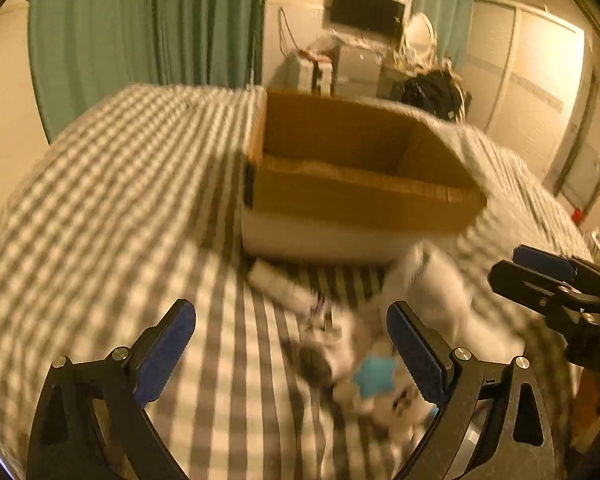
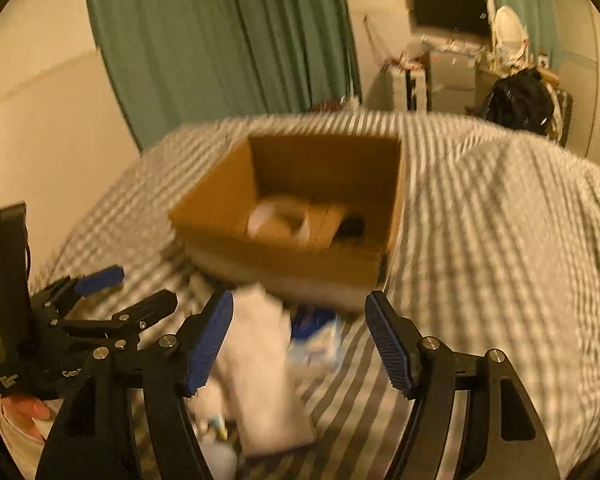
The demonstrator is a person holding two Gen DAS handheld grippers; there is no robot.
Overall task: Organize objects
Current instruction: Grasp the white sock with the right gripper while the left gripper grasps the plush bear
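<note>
An open cardboard box (image 1: 360, 196) stands on a checked bedspread (image 1: 120, 200); in the right wrist view the box (image 2: 228, 200) holds a white tape roll (image 2: 278, 218) and a dark item. Blurred white items lie in front of it: a white bag (image 2: 260, 360), a blue-and-white packet (image 2: 316, 338), and a piece with a teal patch (image 1: 374, 376). My left gripper (image 1: 292, 344) is open and empty, just above these items. My right gripper (image 2: 300, 344) is open and empty over the white bag. Each gripper shows in the other's view: the right one (image 1: 548, 280), the left one (image 2: 116, 292).
Green curtains (image 1: 148, 24) hang behind the bed. A wall-mounted black screen (image 1: 366, 10), a cluttered desk and a black bag (image 1: 432, 92) stand at the far wall. The bedspread stretches to the left and right of the box. Both views are motion-blurred.
</note>
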